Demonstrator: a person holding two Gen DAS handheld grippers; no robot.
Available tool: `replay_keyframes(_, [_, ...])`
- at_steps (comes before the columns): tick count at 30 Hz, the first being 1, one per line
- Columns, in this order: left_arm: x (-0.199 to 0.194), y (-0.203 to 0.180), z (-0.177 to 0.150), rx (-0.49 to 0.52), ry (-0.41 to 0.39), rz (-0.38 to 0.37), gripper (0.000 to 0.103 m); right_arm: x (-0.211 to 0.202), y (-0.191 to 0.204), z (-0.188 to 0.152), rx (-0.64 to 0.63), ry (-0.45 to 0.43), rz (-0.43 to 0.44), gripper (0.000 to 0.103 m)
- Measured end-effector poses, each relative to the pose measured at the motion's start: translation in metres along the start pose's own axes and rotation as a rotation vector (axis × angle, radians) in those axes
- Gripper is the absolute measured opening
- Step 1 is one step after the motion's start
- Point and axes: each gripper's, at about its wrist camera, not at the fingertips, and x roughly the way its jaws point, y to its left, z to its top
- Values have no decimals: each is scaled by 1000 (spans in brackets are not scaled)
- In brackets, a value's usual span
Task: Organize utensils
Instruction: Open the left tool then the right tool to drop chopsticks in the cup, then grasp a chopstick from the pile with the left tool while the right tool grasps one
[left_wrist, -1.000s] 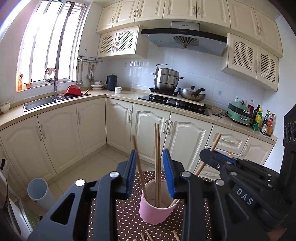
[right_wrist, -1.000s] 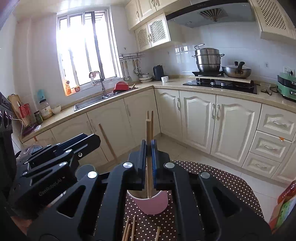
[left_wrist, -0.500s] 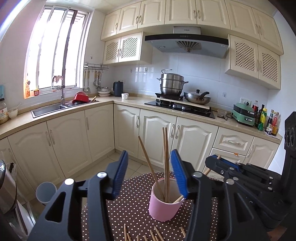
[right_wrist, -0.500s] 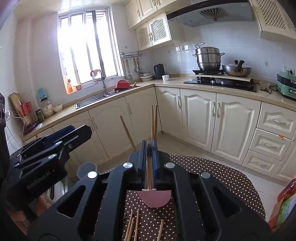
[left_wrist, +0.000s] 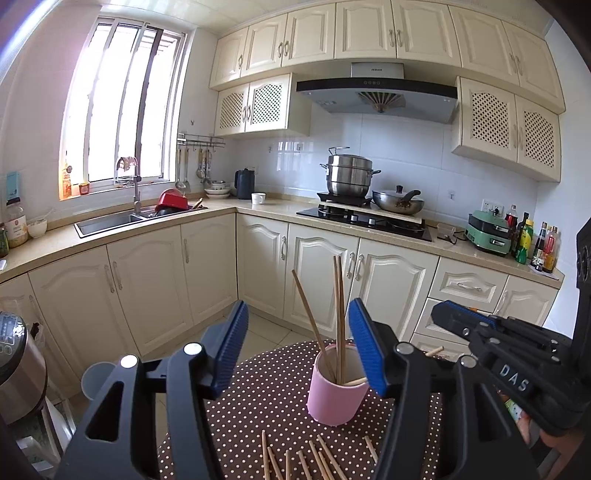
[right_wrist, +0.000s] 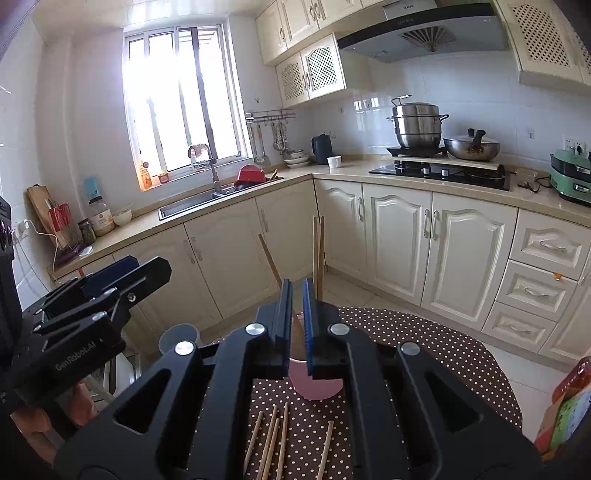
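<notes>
A pink cup (left_wrist: 338, 387) stands on the brown dotted table (left_wrist: 266, 387) with three chopsticks (left_wrist: 338, 314) upright in it. My left gripper (left_wrist: 298, 306) hangs short of the cup, its jaws opening with nothing between them. A fourth chopstick (left_wrist: 432, 351) leans out of the cup to the right, up to the tips of my right gripper (left_wrist: 439, 314). In the right wrist view the right gripper (right_wrist: 297, 284) is shut on that chopstick and covers much of the cup (right_wrist: 317, 384). Several loose chopsticks (right_wrist: 273, 439) lie on the cloth in front of the cup.
The left gripper (right_wrist: 162, 266) and a person's hand (right_wrist: 33, 421) fill the left of the right wrist view. A grey bin (left_wrist: 94, 376) and a steel cooker (left_wrist: 18, 369) stand left of the table. A colourful box (right_wrist: 569, 413) sits at the right. Cream cabinets (left_wrist: 321, 277) stand behind.
Both grippers have drawn back from the cup. The left jaws have spread wide off the upright chopsticks. The right gripper's chopstick now leans lower, and loose chopsticks have come into view.
</notes>
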Motion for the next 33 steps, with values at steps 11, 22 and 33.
replay_keyframes(11, [-33,16,-26,16,36,19,60,-30,4,-22,9,19,2,7])
replay_keyframes(22, [3,47,-98,51,341,61,60,-16,-4,-80,34,153,-10,7])
replay_keyframes(33, [51,48,-162,117,582,73,60,24,-18,-133,56,342,-27,7])
